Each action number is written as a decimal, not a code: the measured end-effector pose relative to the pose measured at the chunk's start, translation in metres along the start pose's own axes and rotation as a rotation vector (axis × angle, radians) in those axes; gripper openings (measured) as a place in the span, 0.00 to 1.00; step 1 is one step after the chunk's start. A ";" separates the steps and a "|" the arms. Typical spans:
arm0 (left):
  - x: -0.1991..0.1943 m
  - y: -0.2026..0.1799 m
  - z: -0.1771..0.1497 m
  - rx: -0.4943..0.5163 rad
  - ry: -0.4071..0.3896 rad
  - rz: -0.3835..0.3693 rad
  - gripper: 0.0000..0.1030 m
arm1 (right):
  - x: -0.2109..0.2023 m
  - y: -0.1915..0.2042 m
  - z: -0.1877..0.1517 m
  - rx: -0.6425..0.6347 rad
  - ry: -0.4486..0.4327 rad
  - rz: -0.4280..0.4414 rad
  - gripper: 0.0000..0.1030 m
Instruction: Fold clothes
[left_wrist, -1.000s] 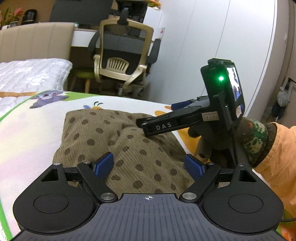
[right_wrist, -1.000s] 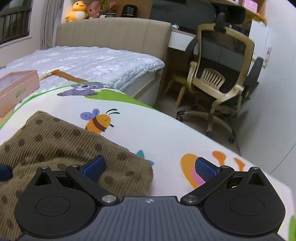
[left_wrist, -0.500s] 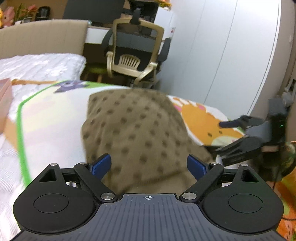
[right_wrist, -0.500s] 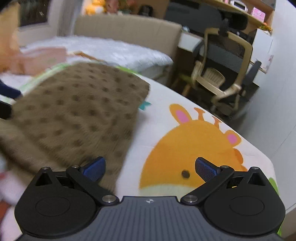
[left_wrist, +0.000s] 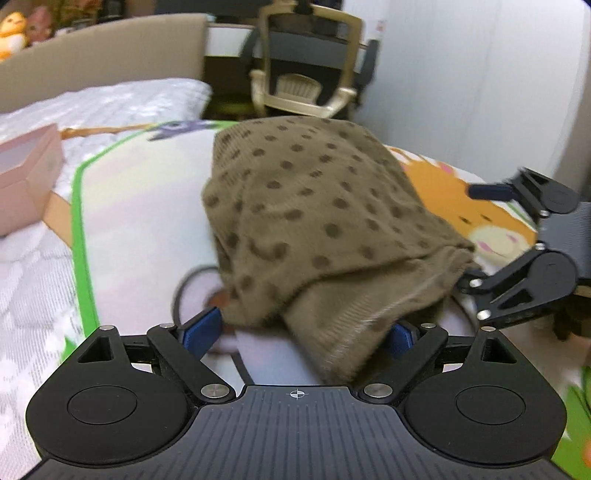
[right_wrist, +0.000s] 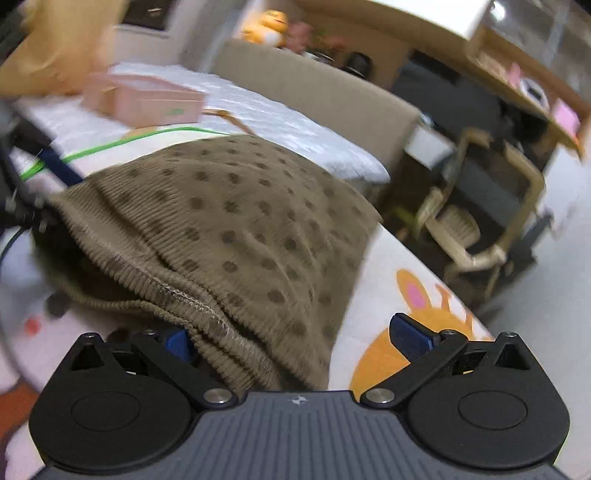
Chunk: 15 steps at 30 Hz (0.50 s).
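The brown spotty cloth lies in a soft heap on the play mat with the animal pictures. It looks folded over at least once, because one layer sits on top of another and a stitched edge shows at the near side. But it is lumpy and not flat, so I think the folding is only partly done. It needs smoothing and maybe one more fold.

The left claw is spread wide apart and holds nothing. The near corner of the cloth droops down between its two blue tips and hides part of one.

The right claw is spread wide too, and grips nothing. The edge of the cloth lies over its left blue tip, while the other tip sits over the bare mat.

A pink box sits well apart on the white bed.
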<state>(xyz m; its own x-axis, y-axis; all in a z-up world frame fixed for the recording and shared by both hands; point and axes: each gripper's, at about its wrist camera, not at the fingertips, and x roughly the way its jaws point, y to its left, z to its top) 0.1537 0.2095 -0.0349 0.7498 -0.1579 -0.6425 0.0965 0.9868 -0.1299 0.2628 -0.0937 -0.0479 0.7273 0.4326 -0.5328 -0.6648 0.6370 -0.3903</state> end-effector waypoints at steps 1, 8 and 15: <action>0.004 -0.001 0.002 -0.002 -0.006 0.010 0.92 | 0.005 -0.004 0.001 0.022 0.008 -0.011 1.00; -0.002 -0.016 -0.001 -0.006 -0.011 0.061 0.93 | -0.004 -0.013 -0.007 0.125 0.015 0.061 1.00; -0.042 -0.064 -0.041 -0.062 -0.015 0.070 1.00 | -0.050 0.002 -0.034 0.161 0.019 0.140 1.00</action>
<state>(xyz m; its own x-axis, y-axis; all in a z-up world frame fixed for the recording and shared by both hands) 0.0890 0.1514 -0.0306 0.7630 -0.0874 -0.6405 0.0029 0.9913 -0.1317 0.2193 -0.1355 -0.0475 0.6258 0.5130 -0.5876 -0.7221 0.6658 -0.1878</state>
